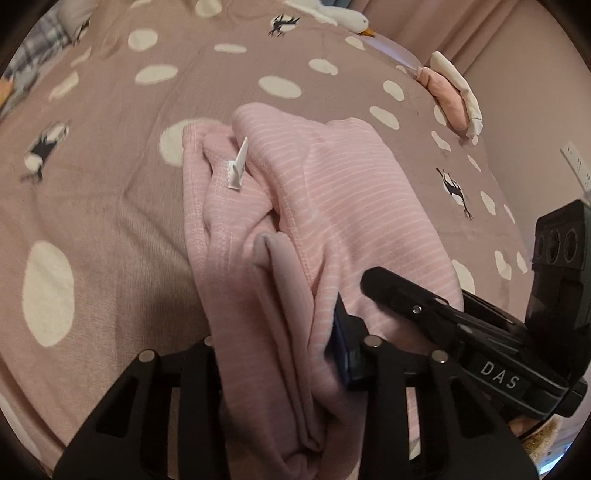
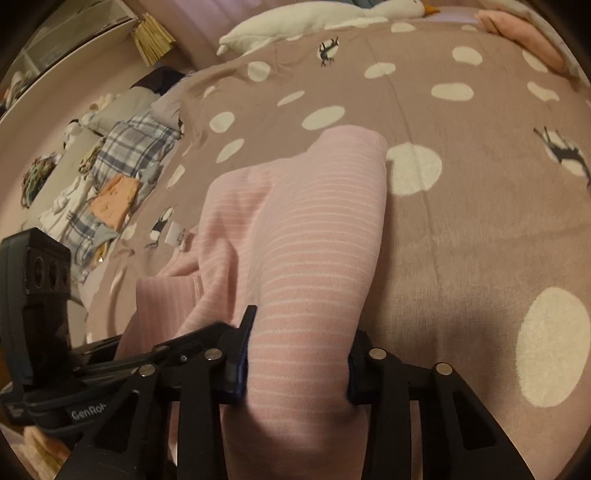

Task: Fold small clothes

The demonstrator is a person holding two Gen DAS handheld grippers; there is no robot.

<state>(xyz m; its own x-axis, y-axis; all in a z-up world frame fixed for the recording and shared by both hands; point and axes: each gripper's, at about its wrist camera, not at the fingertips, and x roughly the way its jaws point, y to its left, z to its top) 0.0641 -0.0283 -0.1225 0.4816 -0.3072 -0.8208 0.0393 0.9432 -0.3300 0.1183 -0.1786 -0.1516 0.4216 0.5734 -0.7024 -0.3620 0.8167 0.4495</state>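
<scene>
A pink garment with thin white stripes (image 1: 317, 206) lies bunched on the mauve dotted blanket (image 1: 110, 206), its white label (image 1: 236, 166) standing up. My left gripper (image 1: 280, 354) is shut on a thick fold of it at the near edge. The right gripper's black body (image 1: 443, 314) comes in from the right beside it. In the right wrist view the same garment (image 2: 314, 229) runs forward from my right gripper (image 2: 295, 362), which is shut on a wide fold of it. The left gripper's body (image 2: 48, 295) shows at the left.
A folded stack of pink and cream clothes (image 1: 450, 92) sits at the blanket's far right edge. A white goose plush (image 2: 314, 18) lies at the far end. A plaid cloth with loose clothes (image 2: 122, 162) lies to the left of the blanket.
</scene>
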